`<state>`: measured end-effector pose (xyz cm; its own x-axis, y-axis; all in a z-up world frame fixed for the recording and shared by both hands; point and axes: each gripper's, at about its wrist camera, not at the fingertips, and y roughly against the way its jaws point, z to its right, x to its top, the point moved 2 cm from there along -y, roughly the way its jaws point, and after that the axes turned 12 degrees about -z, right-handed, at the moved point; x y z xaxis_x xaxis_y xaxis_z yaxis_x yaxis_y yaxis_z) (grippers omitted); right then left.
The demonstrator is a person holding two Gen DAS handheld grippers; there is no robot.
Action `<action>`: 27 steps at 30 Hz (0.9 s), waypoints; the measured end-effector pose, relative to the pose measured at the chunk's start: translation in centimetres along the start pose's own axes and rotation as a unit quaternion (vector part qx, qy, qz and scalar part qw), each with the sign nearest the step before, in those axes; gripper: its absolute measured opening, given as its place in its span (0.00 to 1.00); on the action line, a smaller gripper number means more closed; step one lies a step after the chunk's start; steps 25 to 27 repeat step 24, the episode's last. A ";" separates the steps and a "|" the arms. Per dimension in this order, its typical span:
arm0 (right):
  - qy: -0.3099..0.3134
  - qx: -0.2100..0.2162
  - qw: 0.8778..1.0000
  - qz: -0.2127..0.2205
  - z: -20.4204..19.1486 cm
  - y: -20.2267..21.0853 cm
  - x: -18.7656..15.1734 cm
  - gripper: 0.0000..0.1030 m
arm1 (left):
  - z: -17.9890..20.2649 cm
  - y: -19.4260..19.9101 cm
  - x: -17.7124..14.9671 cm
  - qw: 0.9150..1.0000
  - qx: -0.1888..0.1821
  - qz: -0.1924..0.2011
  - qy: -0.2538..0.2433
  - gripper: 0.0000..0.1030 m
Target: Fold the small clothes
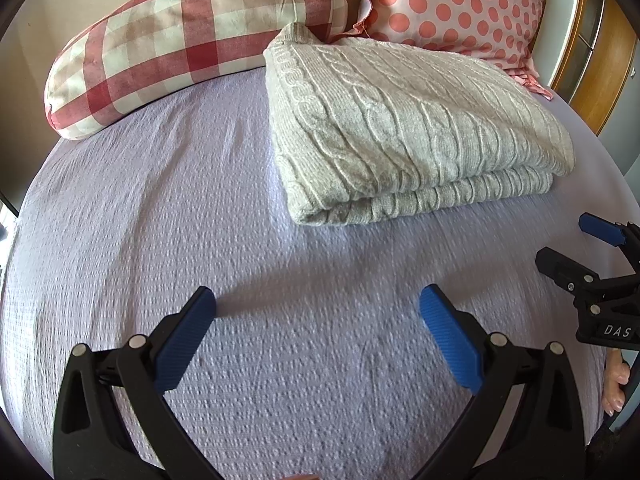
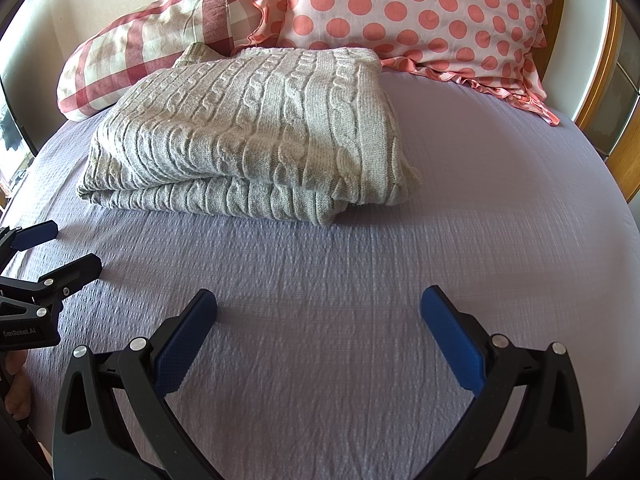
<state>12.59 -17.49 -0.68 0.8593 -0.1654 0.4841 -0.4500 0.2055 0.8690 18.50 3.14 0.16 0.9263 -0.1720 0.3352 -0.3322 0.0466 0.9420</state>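
Observation:
A grey cable-knit sweater (image 1: 400, 128) lies folded in layers on the lilac bedspread (image 1: 200, 200), near the pillows; it also shows in the right wrist view (image 2: 256, 132). My left gripper (image 1: 318, 308) is open and empty, above bare bedspread short of the sweater's near fold. My right gripper (image 2: 319, 308) is open and empty too, short of the sweater. Each gripper shows at the edge of the other's view: the right one (image 1: 576, 244), the left one (image 2: 64, 248), both open.
A red-and-cream checked pillow (image 1: 160, 48) and a pink polka-dot pillow (image 1: 460, 4) lie at the head of the bed behind the sweater. A wooden bed frame (image 1: 588, 60) runs along the right side. The lilac bedspread (image 2: 500, 200) stretches right of the sweater.

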 end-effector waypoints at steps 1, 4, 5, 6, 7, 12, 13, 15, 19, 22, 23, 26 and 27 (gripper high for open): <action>0.000 0.000 1.000 0.000 0.0 0.0 0.0 0.99 | 0.0 0.0 0.1 1.000 0.000 -0.002 0.000 0.98; 0.000 0.000 1.000 0.000 0.0 0.0 0.0 0.99 | 0.0 -0.1 0.2 1.000 -0.001 -0.004 0.000 0.98; 0.000 0.000 1.000 0.000 0.0 0.0 0.0 0.99 | 0.0 -0.1 0.2 1.000 -0.001 -0.004 0.000 0.98; 0.000 0.000 1.000 0.000 0.0 0.0 0.0 0.99 | 0.0 -0.1 0.2 1.000 -0.001 -0.005 0.000 0.98; 0.000 0.000 1.000 0.000 0.0 0.0 0.0 0.99 | 0.0 -0.1 0.2 1.000 -0.001 -0.006 0.000 0.98; 0.000 0.000 1.000 0.000 0.0 0.0 0.0 0.99 | 0.0 -0.2 0.2 1.000 -0.002 -0.011 -0.003 0.98; 0.000 0.000 1.000 0.000 0.0 0.0 0.0 0.99 | 0.0 -0.2 0.3 1.000 -0.001 -0.012 -0.003 0.98; 0.000 0.000 1.000 0.000 0.0 0.0 0.0 0.99 | 0.0 -0.2 0.3 1.000 -0.001 -0.012 -0.003 0.98; 0.000 0.000 1.000 0.000 0.0 0.0 0.0 0.99 | 0.0 -0.2 0.3 1.000 -0.001 -0.009 -0.003 0.98; 0.000 0.000 1.000 0.000 0.0 0.0 0.0 0.99 | 0.0 -0.2 0.1 1.000 -0.001 0.000 -0.002 0.98; 0.000 0.000 1.000 0.000 0.0 0.0 0.0 0.99 | 0.1 -0.2 0.0 1.000 -0.001 0.001 -0.002 0.98; 0.000 0.000 1.000 0.000 0.0 0.0 0.0 0.99 | 0.0 -0.2 0.0 1.000 -0.001 0.001 -0.002 0.98; 0.000 0.000 1.000 0.000 0.0 0.0 0.0 0.99 | 0.0 -0.2 0.0 1.000 -0.001 0.001 -0.002 0.98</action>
